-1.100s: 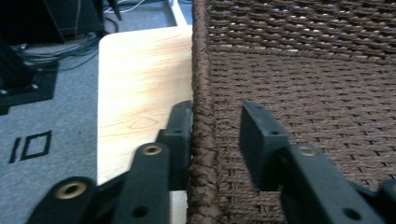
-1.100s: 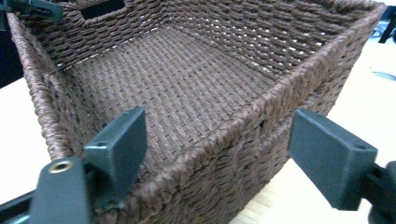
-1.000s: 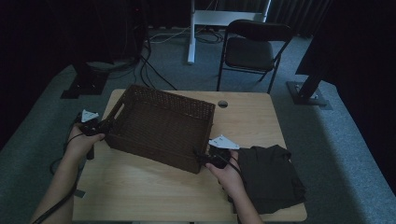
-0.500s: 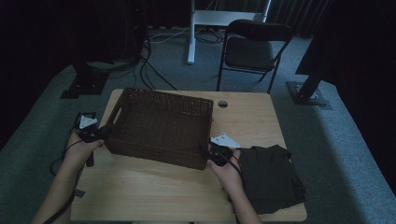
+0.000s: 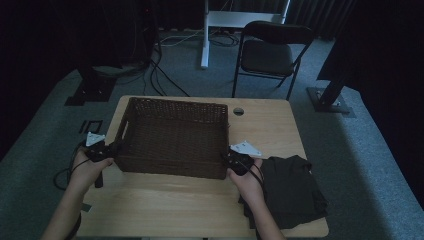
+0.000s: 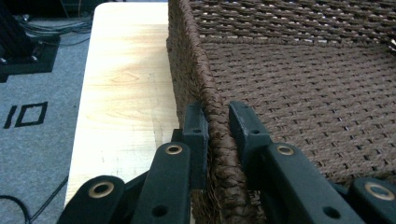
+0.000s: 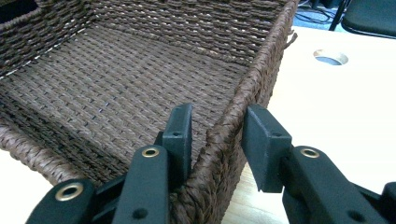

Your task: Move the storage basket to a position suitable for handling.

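A pale wooden surface (image 5: pixel 190 210) carries a large brown woven basket (image 5: pixel 172 137) sitting square on its middle, with a stack of dark folded cloth (image 5: pixel 292 192) lying just beside the basket's near right corner. The left claw (image 5: pixel 102 150) is clenched on the basket's left wall near the near corner, one jaw inside and one outside the rim. The right claw (image 5: pixel 232 161), whose jaws have just been closing, straddles the right wall at the near corner, its inner jaw against the weave.
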`<state>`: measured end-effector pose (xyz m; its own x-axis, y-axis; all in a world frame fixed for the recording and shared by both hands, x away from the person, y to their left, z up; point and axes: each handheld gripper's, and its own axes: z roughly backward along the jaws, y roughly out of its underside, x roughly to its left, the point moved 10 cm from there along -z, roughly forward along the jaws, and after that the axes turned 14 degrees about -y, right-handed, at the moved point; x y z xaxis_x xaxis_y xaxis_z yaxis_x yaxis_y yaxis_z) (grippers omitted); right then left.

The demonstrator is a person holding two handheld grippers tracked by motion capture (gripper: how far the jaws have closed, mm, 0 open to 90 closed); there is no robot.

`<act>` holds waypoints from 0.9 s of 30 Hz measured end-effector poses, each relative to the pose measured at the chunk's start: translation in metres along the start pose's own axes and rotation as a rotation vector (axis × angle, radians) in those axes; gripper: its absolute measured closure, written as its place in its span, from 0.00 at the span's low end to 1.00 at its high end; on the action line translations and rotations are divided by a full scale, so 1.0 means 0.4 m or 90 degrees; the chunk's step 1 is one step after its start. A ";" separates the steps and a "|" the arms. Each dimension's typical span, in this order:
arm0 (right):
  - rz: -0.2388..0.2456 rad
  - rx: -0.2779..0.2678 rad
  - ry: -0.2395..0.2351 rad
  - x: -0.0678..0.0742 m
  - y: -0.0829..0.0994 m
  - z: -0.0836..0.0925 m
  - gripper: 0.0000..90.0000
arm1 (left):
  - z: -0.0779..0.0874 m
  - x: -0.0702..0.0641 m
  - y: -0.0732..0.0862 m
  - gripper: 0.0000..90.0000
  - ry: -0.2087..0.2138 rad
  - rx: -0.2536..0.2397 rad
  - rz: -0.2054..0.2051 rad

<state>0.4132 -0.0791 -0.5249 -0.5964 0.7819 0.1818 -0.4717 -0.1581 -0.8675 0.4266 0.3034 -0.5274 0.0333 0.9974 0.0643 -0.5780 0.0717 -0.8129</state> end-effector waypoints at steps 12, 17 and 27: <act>0.008 0.008 -0.005 0.018 0.022 0.031 0.72 | 0.053 -0.010 0.038 0.87 -0.014 0.012 -0.018; 0.010 0.014 -0.016 0.026 0.030 0.045 0.72 | 0.081 -0.013 0.059 0.87 -0.015 0.011 -0.011; 0.003 0.011 -0.027 0.060 0.045 0.057 0.73 | 0.107 0.004 0.078 0.87 -0.016 0.018 -0.010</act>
<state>0.3756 -0.0770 -0.5255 -0.6256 0.7549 0.1970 -0.4798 -0.1731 -0.8602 0.3737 0.3067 -0.5281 0.0222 0.9956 0.0908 -0.6005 0.0859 -0.7950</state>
